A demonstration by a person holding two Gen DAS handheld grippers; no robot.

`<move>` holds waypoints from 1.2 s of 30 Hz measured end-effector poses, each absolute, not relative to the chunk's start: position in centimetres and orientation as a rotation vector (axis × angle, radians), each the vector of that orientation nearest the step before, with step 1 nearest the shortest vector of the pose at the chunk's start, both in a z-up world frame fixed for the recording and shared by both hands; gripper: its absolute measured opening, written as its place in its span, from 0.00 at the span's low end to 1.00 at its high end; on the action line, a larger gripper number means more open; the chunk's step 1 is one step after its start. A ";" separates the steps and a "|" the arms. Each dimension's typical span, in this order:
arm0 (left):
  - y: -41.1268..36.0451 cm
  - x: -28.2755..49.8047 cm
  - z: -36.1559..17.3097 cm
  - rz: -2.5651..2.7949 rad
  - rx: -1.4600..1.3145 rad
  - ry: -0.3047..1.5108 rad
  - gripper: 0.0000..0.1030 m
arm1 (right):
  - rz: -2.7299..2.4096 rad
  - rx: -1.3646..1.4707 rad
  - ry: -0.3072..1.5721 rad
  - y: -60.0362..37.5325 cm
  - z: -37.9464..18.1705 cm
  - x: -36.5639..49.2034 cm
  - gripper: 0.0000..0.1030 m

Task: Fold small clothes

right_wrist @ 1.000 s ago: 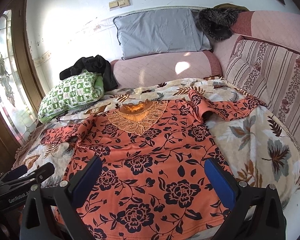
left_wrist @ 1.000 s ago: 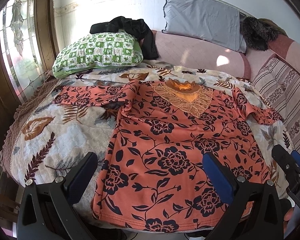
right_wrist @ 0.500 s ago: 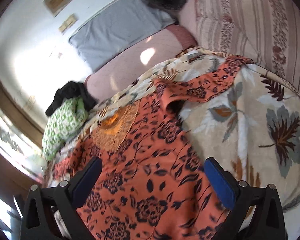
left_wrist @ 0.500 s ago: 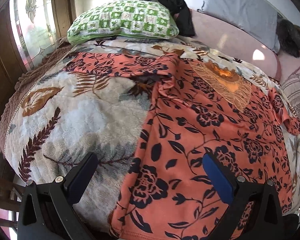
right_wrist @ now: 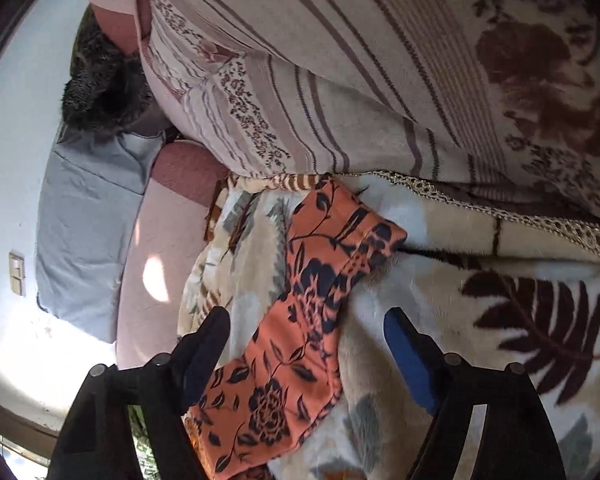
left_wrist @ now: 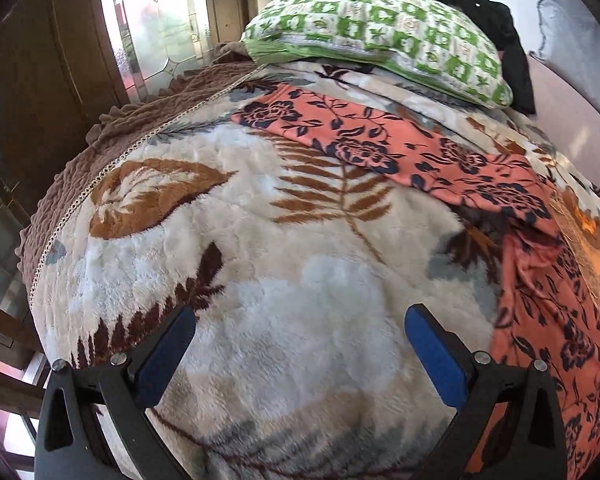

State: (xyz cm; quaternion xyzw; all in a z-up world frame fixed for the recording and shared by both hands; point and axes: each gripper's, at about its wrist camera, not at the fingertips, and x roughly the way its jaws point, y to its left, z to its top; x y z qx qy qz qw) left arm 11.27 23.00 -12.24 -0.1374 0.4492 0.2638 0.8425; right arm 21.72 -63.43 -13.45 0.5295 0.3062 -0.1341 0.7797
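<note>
The orange floral top [left_wrist: 400, 152] is lying on the blanket [left_wrist: 260, 280]. The left claw [left_wrist: 296, 344] is hovering spread; the right claw [right_wrist: 306, 342], closing, is straddling a sleeve [right_wrist: 320, 280] without pinching.

You see a smooth, matt knit shirt [left_wrist: 400, 152], orange with a dark floral print, lying on a plush, fuzzy fleece blanket [left_wrist: 284, 280]. Your left gripper [left_wrist: 296, 356] looks like matt black plastic with blue rubbery pads [left_wrist: 434, 356] and small shiny metal pins. The green checked pillow [left_wrist: 380, 36] is woven cotton-like cloth. The window glass [left_wrist: 156, 20] looks textured and glossy, framed in dark wood.
</note>
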 end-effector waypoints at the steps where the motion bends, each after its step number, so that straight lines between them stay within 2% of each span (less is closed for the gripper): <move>1: 23.7 11.5 -12.9 0.566 -0.307 0.965 1.00 | -0.318 1.102 0.689 -63.5 -13.6 22.7 0.61; 2: 24.2 11.8 -13.7 0.565 -0.321 0.986 1.00 | -0.348 1.054 0.718 -63.5 -13.7 23.6 0.56; 3: 24.5 11.9 -14.3 0.562 -0.330 1.008 1.00 | -0.369 1.019 0.735 -63.6 -13.8 24.2 0.35; 4: 24.5 11.8 -14.5 0.555 -0.319 1.001 1.00 | -0.385 0.975 0.748 -63.5 -13.3 24.8 0.25; 5: 24.4 11.7 -14.4 0.550 -0.308 0.983 1.00 | -0.401 0.894 0.759 -62.7 -12.0 25.4 0.21; 6: 24.5 11.7 -14.5 0.550 -0.312 0.984 1.00 | -0.402 0.786 0.762 -61.4 -10.4 26.0 0.09; 7: 24.5 11.7 -14.5 0.550 -0.320 0.984 1.00 | -0.369 0.705 0.751 -59.9 -8.6 26.5 0.05; 11: 25.2 11.2 -14.4 0.533 -0.377 0.970 1.00 | -0.175 0.533 0.637 -50.5 0.1 27.7 0.05; 15: 26.2 10.5 -14.0 0.498 -0.466 0.925 1.00 | 0.093 0.422 0.544 -36.7 6.9 26.8 0.05; 18: 26.4 10.2 -13.9 0.474 -0.485 0.917 1.00 | 0.276 0.393 0.516 -26.1 8.3 24.9 0.05; 20: 26.2 10.3 -13.8 0.466 -0.470 0.923 1.00 | 0.364 0.403 0.540 -20.1 6.8 23.9 0.05; 22: 26.1 10.4 -13.8 0.466 -0.454 0.931 1.00 | 0.428 0.372 0.621 -14.3 3.4 23.4 0.08; 23: 25.9 10.5 -13.8 0.468 -0.445 0.936 1.00 | 0.472 0.326 0.691 -11.5 1.2 23.9 0.13; 24: 25.9 10.5 -13.9 0.469 -0.438 0.942 1.00 | 0.501 0.271 0.766 -9.1 -1.5 24.4 0.45; 25: 25.9 10.6 -13.9 0.469 -0.433 0.946 1.00 | 0.494 0.229 0.837 -7.4 -4.2 24.8 0.97; 27: 25.9 10.6 -13.9 0.459 -0.432 0.952 1.00 | 0.455 0.209 0.970 -6.7 -9.4 25.4 1.00; 29: 26.2 10.4 -13.7 0.443 -0.457 0.946 1.00 | 0.454 0.321 0.994 -8.6 -11.1 24.6 1.00; 36: 26.6 9.8 -13.4 0.441 -0.523 0.913 1.00 | 0.319 0.486 0.855 -19.2 -7.1 25.3 1.00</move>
